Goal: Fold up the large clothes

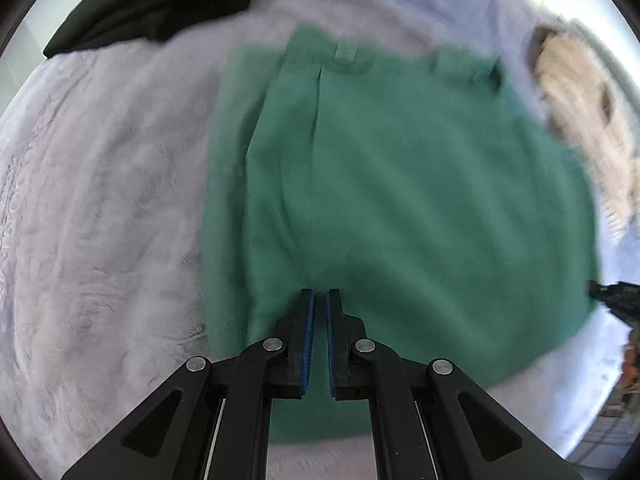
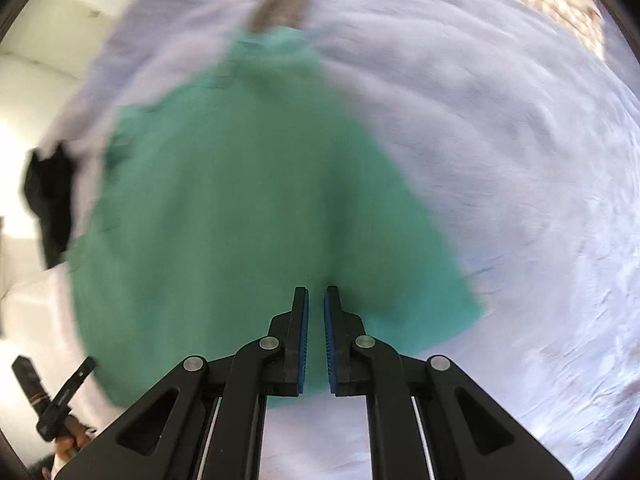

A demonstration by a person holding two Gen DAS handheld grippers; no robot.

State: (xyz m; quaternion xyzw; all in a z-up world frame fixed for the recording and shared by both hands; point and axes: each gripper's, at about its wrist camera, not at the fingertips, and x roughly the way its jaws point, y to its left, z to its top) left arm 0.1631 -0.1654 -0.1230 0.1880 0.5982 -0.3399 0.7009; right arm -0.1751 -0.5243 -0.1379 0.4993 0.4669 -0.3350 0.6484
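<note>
A: Left wrist view: the green garment (image 1: pixel 392 200) lies flat on the pale bedspread (image 1: pixel 100 220), one side already folded inward. Is it finished?

B: Not likely; further folds look needed. The left claw (image 1: pixel 319 300) is pinched shut above it, holding nothing; the right claw (image 2: pixel 316 300) is nearly shut, also holding nothing.

A: Around it?

B: Dark clothing (image 1: pixel 152 4), a beige knit (image 1: pixel 576 96), bright walls.

Pale lilac bedspread (image 1: pixel 100 200) w/ swirly stitched texture fills most of both views. Beyond bedspread's far left edge in right wrist view: white wall (image 2: pixel 52 40), brightly lit. Strong daylight glare past bedspread's far right corner in left wrist view.
</note>
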